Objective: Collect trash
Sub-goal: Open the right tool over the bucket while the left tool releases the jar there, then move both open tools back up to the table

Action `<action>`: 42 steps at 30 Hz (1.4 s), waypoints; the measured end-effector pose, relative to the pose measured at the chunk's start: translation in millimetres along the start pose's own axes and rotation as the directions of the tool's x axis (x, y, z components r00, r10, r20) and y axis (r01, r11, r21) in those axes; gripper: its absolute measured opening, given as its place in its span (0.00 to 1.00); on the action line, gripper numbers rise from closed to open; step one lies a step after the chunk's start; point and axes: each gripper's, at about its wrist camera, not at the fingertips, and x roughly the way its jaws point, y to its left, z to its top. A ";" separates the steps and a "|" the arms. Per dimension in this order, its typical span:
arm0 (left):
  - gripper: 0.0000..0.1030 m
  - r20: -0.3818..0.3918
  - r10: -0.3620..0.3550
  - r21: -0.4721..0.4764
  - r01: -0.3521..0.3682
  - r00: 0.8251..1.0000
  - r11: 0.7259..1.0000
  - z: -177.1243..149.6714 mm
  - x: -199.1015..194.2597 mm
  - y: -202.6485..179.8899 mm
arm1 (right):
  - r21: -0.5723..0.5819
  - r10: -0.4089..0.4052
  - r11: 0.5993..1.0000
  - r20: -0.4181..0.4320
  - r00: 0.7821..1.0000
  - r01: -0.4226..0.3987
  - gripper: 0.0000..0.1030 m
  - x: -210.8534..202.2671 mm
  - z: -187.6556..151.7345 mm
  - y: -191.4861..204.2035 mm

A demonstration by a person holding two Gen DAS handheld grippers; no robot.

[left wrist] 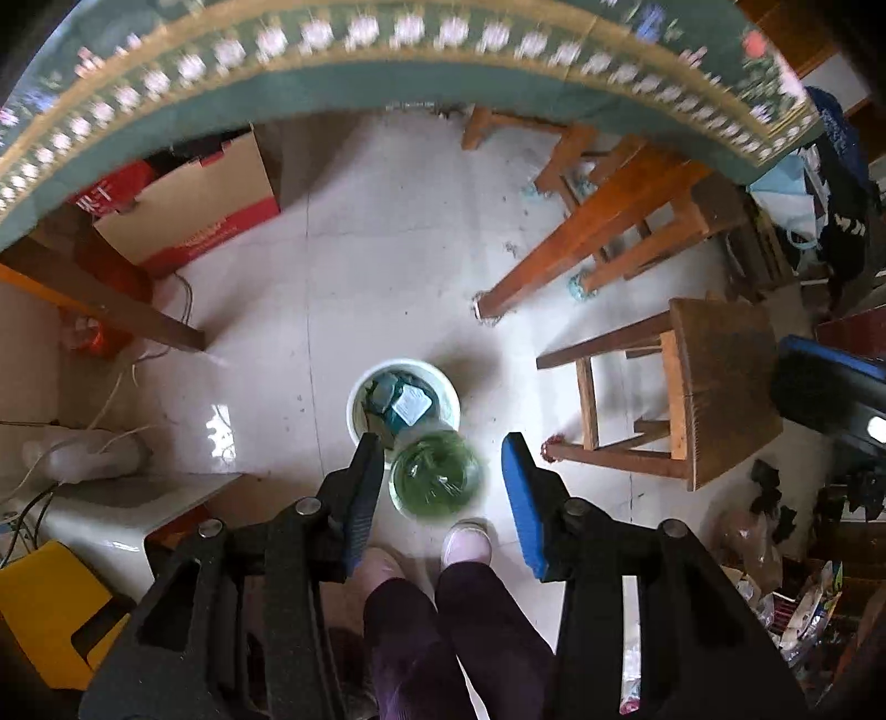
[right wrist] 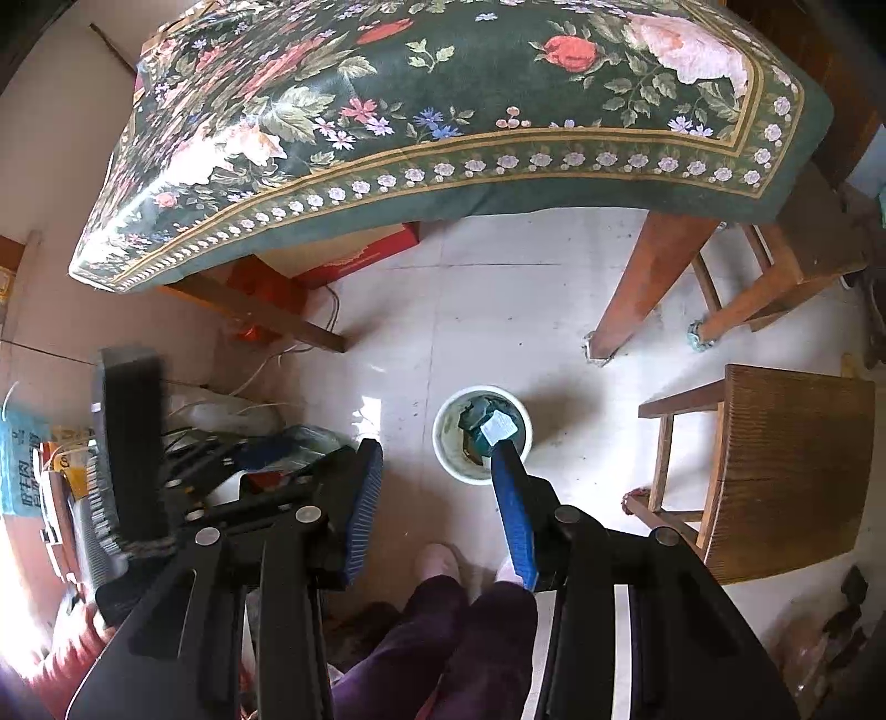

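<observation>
Trash bin (right wrist: 482, 435) both views; blurred green bottle (left wrist: 437, 476), seemingly, left-wrist only.

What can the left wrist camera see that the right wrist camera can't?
Only the left wrist view shows a round green see-through thing, blurry, between that gripper's open jaws and right beside the bin. Only the right wrist view shows the big flowers on top of the tablecloth; its own jaws have nothing between them. Both show the white bin with trash inside, the wooden stool and the tiled floor.
</observation>
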 end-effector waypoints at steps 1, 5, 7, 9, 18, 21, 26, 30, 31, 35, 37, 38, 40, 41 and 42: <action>0.42 -0.009 0.000 -0.002 0.000 1.000 1.000 0.6 4.1 1.3 | 0.002 0.001 1.000 -0.001 1.000 -0.001 0.36 0.1 -0.6 0.1; 0.42 -0.020 0.006 -0.010 -0.007 1.000 1.000 1.3 4.2 3.6 | 0.005 0.008 1.000 -0.004 1.000 -0.008 0.36 -0.3 -2.0 1.3; 0.42 -0.010 0.008 -0.010 -0.008 1.000 1.000 -0.7 -4.4 4.0 | 0.003 0.006 1.000 0.000 1.000 -0.006 0.36 -2.9 -2.5 3.2; 0.42 0.003 0.009 -0.012 -0.009 1.000 1.000 -3.3 -16.3 5.3 | 0.000 0.001 1.000 0.005 1.000 -0.001 0.36 -7.3 -2.4 6.3; 0.42 0.126 0.019 -0.037 -0.015 0.992 0.999 -9.6 -103.4 21.6 | 0.012 -0.008 1.000 0.083 0.997 0.007 0.36 -53.2 -3.9 35.1; 0.42 0.190 0.032 -0.029 -0.027 0.981 0.999 -12.3 -145.9 25.5 | 0.012 -0.012 1.000 0.119 0.993 0.011 0.36 -74.3 -5.7 46.9; 0.42 0.274 0.024 -0.009 -0.023 0.961 1.000 -18.1 -207.7 28.9 | -0.002 -0.031 0.999 0.205 0.978 0.032 0.36 -123.5 -10.5 75.6; 0.42 0.344 0.011 0.034 -0.024 0.939 0.999 -22.3 -258.2 25.2 | -0.005 -0.051 0.998 0.273 0.961 0.055 0.36 -157.1 -13.0 92.9; 0.42 0.364 0.010 0.049 -0.029 0.931 0.998 -23.2 -271.3 23.4 | -0.005 -0.055 0.998 0.291 0.955 0.059 0.36 -164.9 -13.7 97.6; 0.42 0.443 -0.012 0.095 -0.034 0.896 0.995 -28.1 -319.3 14.9 | -0.005 -0.075 0.997 0.368 0.927 0.083 0.36 -199.4 -15.9 116.5; 0.42 0.481 -0.022 0.110 -0.036 0.877 0.993 -32.4 -337.8 10.6 | -0.008 -0.097 0.994 0.416 0.904 0.111 0.36 -218.4 -18.5 126.1; 0.42 0.499 -0.026 0.117 -0.038 0.866 0.992 -33.1 -347.7 9.5 | -0.011 -0.107 0.992 0.435 0.894 0.124 0.36 -225.5 -19.7 130.0; 0.45 0.530 -0.036 0.125 -0.036 0.847 0.992 -34.7 -366.1 8.1 | -0.017 -0.133 0.987 0.479 0.868 0.161 0.39 -241.3 -22.2 138.8; 0.50 0.543 -0.043 0.126 -0.031 0.838 0.992 -34.5 -373.9 8.0 | -0.017 -0.147 0.984 0.499 0.854 0.178 0.47 -248.6 -23.1 142.9; 0.53 0.559 -0.050 0.126 -0.025 0.828 0.992 -34.4 -381.8 8.3 | -0.017 -0.153 0.982 0.517 0.842 0.189 0.56 -255.2 -24.1 145.5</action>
